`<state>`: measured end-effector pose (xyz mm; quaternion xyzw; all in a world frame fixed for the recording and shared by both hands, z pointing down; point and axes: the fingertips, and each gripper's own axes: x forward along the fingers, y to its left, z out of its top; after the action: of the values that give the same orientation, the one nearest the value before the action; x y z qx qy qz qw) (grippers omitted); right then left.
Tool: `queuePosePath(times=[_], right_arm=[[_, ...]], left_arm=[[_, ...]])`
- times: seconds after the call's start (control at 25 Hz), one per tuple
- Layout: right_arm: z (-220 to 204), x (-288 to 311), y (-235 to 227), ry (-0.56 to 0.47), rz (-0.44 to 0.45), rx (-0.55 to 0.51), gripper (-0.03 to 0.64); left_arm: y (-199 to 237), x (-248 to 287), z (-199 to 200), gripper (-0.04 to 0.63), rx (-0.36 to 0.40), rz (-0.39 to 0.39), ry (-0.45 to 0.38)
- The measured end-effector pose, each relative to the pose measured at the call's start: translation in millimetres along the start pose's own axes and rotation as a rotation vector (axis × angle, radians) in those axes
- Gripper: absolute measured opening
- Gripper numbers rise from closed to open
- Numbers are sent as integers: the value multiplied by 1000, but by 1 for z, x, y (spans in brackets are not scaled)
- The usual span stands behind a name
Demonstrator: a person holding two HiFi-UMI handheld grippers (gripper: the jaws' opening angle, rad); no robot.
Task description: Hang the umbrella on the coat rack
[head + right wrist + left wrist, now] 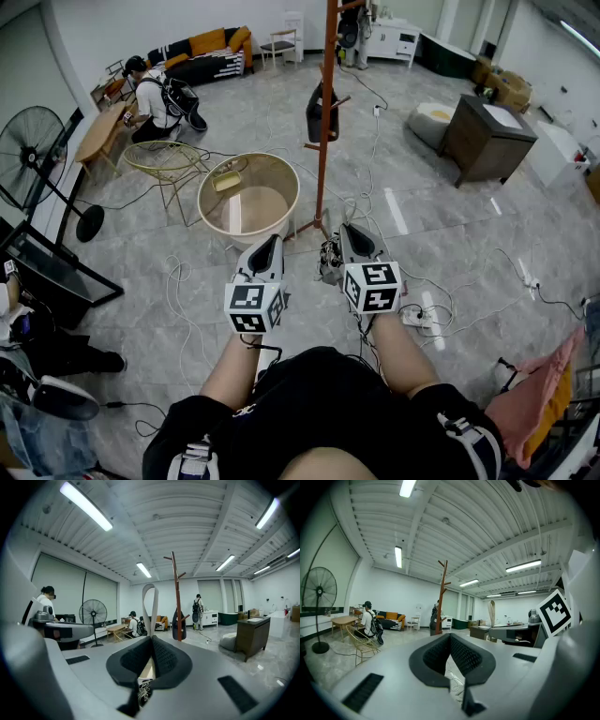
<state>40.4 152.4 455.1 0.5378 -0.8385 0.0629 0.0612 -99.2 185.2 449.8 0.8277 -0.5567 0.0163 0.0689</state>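
Right claw (pixel 151 644) is pinching a pale grey strap loop (pixel 150 605). Jaws are closed flat on it and the loop is standing up past the tips. Small dark folded umbrella (pixel 328 265) is dangling under that claw, just in front of me, low over the grey tiled floor (pixel 450 234).

Left claw (pixel 267 246) is riding alongside with jaws together and nothing between them. Only floor and a white cable are showing through the gap.

Tall orange-brown wooden coat rack (pixel 323 122) is standing straight ahead, well apart from both claws. A dark bag (pixel 317 114) is hanging on a lower peg. Round beige basket (pixel 248 199) is sitting just left of the rack's foot.

Reading this as the carry step: the umbrella is picked up, not yet hung. Next I'm needing to walk in and lift the right claw to a free peg (the upper ones are looking bare). Then the loop goes over the peg tip before I open. The loop is narrow, so alignment is mattering; the left claw could be spreading it if it collapses.
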Motion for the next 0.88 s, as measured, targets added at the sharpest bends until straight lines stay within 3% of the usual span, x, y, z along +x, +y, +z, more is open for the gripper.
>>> queuePosePath(times=[0.56, 0.88], right_arm=[[6, -12, 13, -62, -18, -17, 18], [14, 14, 31, -104, -80, -16, 18]], left_arm=[[2, -5, 2, 15, 18, -34, -6], [42, -7, -8, 15, 30, -79, -8]])
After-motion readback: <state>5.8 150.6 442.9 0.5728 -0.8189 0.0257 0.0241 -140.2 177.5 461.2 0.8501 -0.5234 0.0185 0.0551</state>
